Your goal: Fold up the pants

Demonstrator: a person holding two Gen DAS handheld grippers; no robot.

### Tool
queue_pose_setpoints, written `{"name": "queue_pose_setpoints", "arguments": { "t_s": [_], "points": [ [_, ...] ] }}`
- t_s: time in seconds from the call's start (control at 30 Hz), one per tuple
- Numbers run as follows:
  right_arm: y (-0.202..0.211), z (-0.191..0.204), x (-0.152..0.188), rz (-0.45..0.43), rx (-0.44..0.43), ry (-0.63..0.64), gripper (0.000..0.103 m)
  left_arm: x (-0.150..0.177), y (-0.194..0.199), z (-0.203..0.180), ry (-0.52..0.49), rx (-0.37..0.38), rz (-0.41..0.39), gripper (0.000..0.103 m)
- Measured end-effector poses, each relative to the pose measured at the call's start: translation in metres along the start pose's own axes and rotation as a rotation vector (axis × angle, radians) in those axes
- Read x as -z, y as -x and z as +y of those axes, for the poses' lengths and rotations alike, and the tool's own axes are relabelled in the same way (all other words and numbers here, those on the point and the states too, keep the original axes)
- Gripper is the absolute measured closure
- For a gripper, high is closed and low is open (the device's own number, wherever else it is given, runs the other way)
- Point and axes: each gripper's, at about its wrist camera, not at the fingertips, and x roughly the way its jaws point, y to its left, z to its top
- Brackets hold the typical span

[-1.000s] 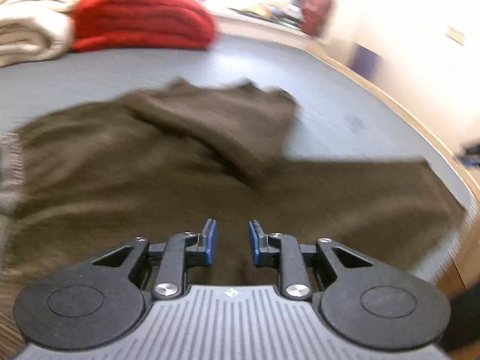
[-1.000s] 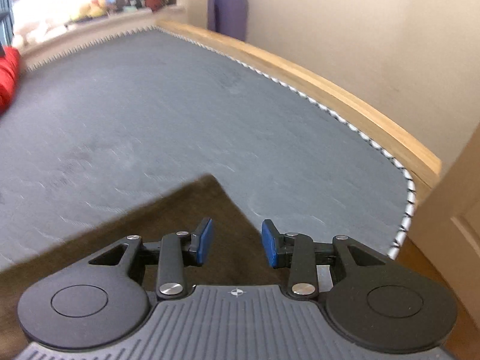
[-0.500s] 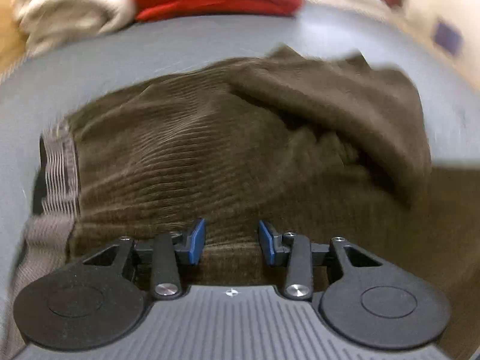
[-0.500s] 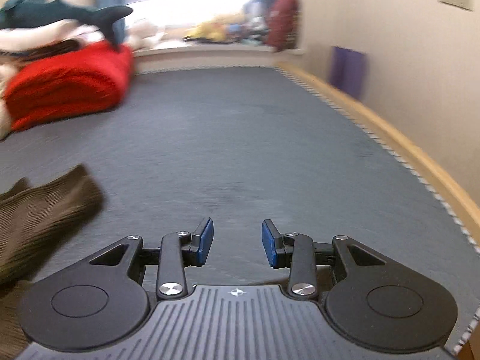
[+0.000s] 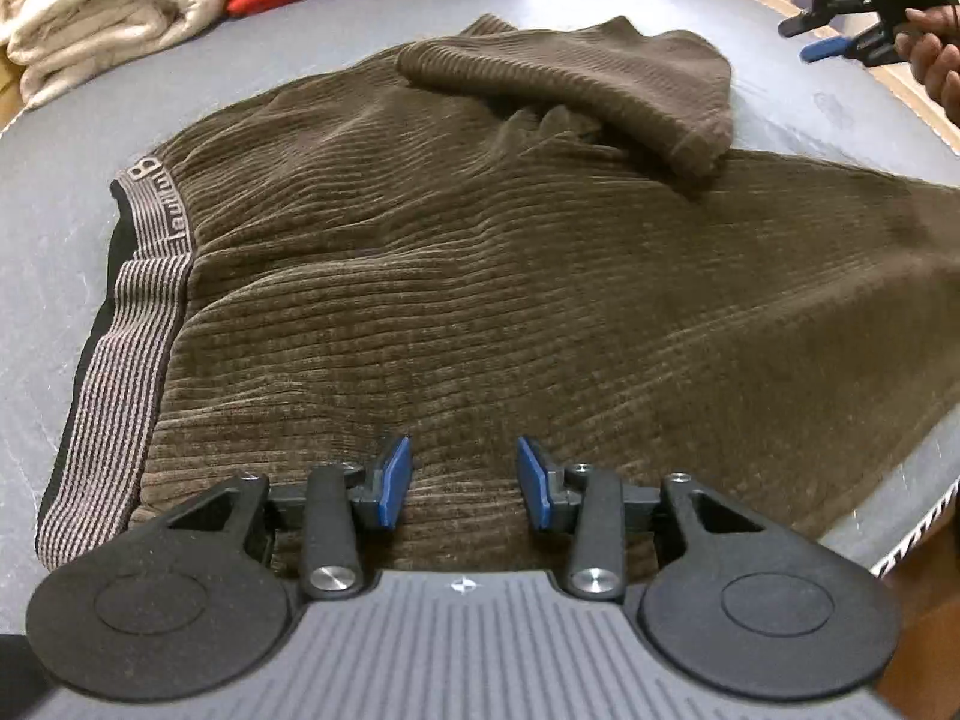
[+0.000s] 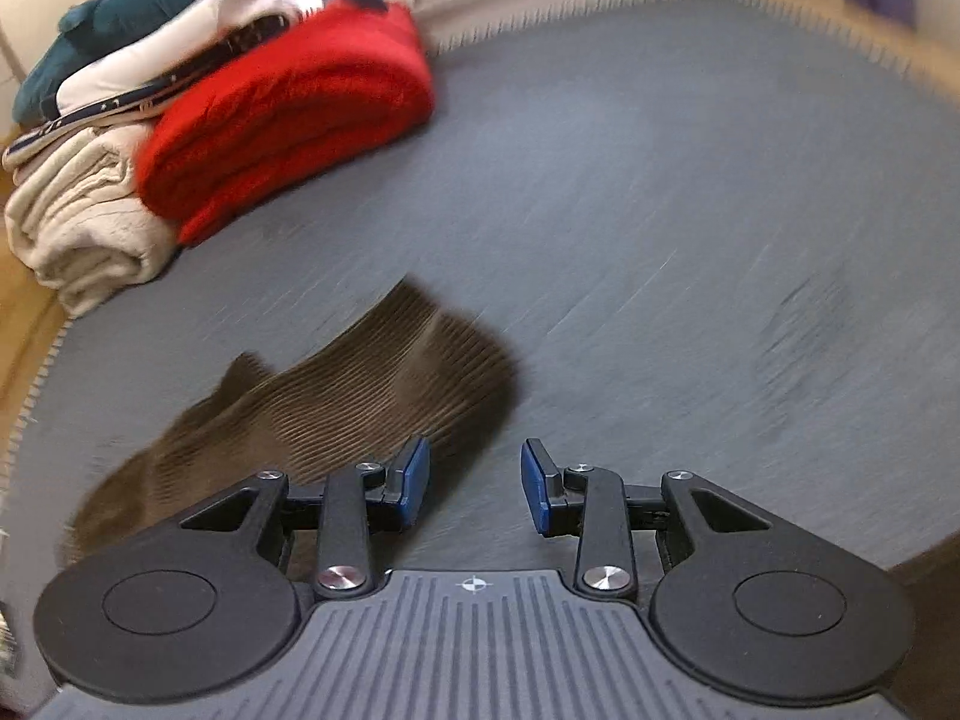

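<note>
Brown pants (image 5: 480, 276) spread on grey surface (image 6: 660, 210). Left hand-held gripper (image 5: 463, 483) and right hand-held gripper (image 6: 475, 483) agape, holding nothing.

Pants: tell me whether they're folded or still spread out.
Mostly spread. The pants lie wide across the grey mat, waistband exposed; only one leg end is flopped back over them.

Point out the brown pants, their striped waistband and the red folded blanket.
brown pants (image 5: 540, 300), left wrist view, ribbed middle.
striped waistband (image 5: 129, 324), left wrist view, mid-band.
red folded blanket (image 6: 288, 114), right wrist view, top fold.
</note>
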Motion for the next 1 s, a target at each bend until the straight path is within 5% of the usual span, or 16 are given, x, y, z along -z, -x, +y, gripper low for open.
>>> {"name": "queue_pose_setpoints", "arguments": {
  "t_s": [0.07, 0.33, 0.83, 0.87, 0.93, 1.0],
  "points": [
    [-0.022, 0.003, 0.000, 0.055, -0.023, -0.064, 0.066, -0.001, -0.003, 0.004, 0.065, 0.016, 0.000, 0.057],
    [-0.089, -0.007, 0.014, 0.221, -0.008, -0.322, 0.064, -0.004, -0.005, 0.003, 0.041, 0.017, -0.014, 0.056],
    [-0.089, 0.001, 0.009, 0.166, -0.107, -0.439, 0.064, -0.002, -0.003, -0.002, 0.037, -0.013, -0.024, 0.055],
    [-0.090, 0.002, 0.008, 0.160, -0.113, -0.440, 0.067, -0.002, -0.002, -0.002, 0.037, -0.015, -0.025, 0.055],
    [-0.092, 0.009, 0.005, 0.140, -0.115, -0.414, 0.091, -0.001, -0.001, -0.003, 0.033, -0.019, -0.027, 0.055],
    [-0.094, 0.018, 0.002, 0.108, -0.105, -0.355, 0.095, -0.001, -0.001, -0.003, 0.032, -0.021, -0.028, 0.055]
  ]
}}
